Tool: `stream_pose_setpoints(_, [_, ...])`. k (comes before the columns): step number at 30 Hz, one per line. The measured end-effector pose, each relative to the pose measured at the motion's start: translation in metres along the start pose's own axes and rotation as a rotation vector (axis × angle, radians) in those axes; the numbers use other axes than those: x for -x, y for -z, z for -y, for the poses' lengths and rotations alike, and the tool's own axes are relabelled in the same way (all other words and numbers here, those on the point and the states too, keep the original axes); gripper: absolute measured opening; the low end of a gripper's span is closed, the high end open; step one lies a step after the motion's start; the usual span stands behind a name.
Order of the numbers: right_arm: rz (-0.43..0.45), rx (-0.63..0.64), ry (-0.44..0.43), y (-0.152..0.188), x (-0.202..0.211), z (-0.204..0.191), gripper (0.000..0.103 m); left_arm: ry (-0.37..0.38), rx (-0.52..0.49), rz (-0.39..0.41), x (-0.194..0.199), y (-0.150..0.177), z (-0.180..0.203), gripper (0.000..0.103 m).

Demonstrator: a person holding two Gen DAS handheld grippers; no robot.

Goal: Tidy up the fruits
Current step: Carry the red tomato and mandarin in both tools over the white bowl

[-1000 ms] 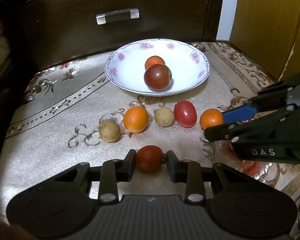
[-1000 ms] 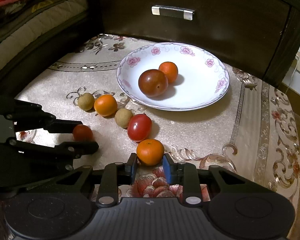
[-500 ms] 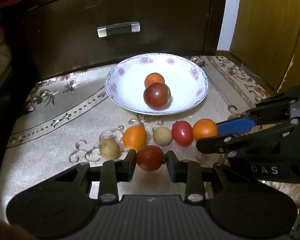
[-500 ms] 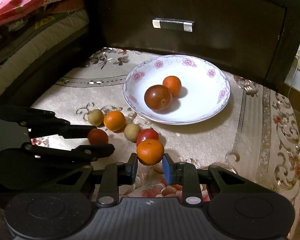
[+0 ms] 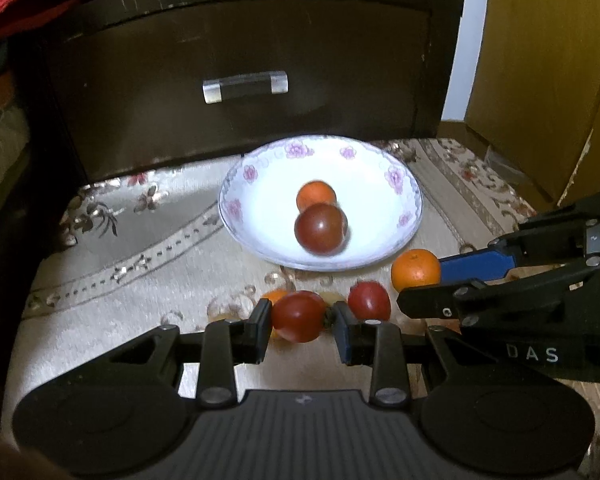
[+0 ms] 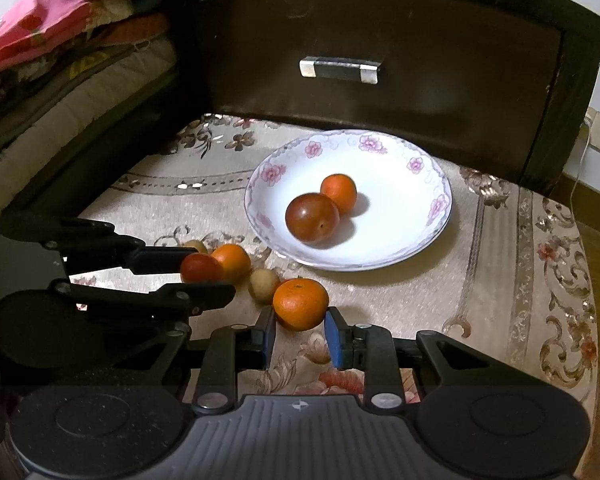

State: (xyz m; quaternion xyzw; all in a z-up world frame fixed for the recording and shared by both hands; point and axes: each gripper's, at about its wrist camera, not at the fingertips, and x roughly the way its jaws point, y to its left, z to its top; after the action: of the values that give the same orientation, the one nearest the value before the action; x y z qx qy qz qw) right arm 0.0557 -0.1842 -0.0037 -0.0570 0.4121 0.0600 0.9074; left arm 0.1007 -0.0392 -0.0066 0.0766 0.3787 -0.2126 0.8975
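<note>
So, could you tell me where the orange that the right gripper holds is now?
In the right wrist view the orange sits between the right gripper fingers, low centre, short of the plate.

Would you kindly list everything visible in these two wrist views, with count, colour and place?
Round floral-rimmed white plate: one, on the patterned cloth.
Dark red tomato: one, in the plate.
Small orange tangerine: one, in the plate, behind that tomato.
Red tomato in the left gripper: one, held.
Orange tangerine in the right gripper: one, held.
Loose red tomato: one, on the cloth.
Loose orange tangerine: one, on the cloth.
Tan round fruits: two, on the cloth.
Dark wooden drawer: one, behind the plate.
Left gripper: black, shut.
Right gripper: black with blue pads, shut.
</note>
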Motion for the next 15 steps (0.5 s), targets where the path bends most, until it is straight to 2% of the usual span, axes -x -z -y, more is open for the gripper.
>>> stream_pose_setpoints(15, [0.063, -0.022, 0.033, -0.034, -0.02, 0.024, 0.025, -0.04, -0.019, 0.043, -0.033, -0.04, -0.007, 0.037])
